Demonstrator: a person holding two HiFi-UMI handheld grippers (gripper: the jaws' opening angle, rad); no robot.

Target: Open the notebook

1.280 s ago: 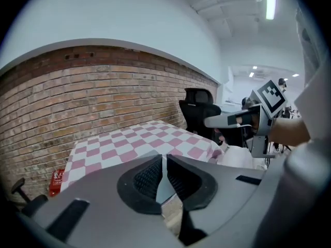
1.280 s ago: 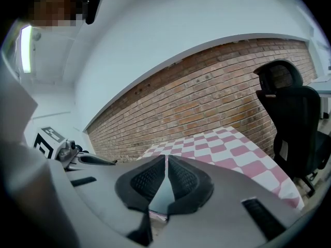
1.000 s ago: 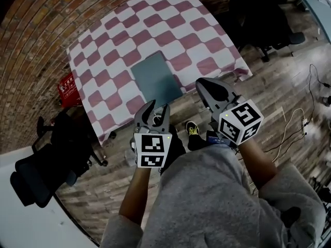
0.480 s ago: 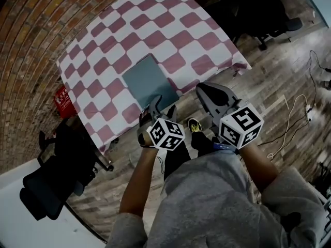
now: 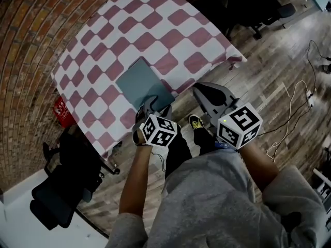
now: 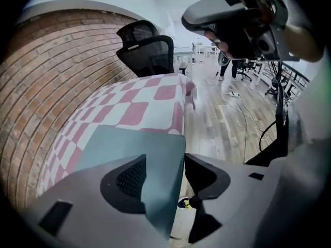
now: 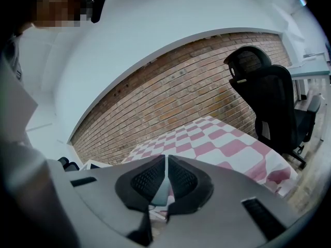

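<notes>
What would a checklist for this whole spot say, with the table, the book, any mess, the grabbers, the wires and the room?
Surface: table under a pink-and-white checked cloth.
Job's things: teal notebook, closed, flat near the cloth's near edge.
Clutter: nothing seen on the cloth.
Grippers: left gripper closing, notebook's edge between its jaws, not yet pinched; right gripper shut, empty.
Cables: white cable on the wood floor.
Surroundings: brick wall, black office chair.
</notes>
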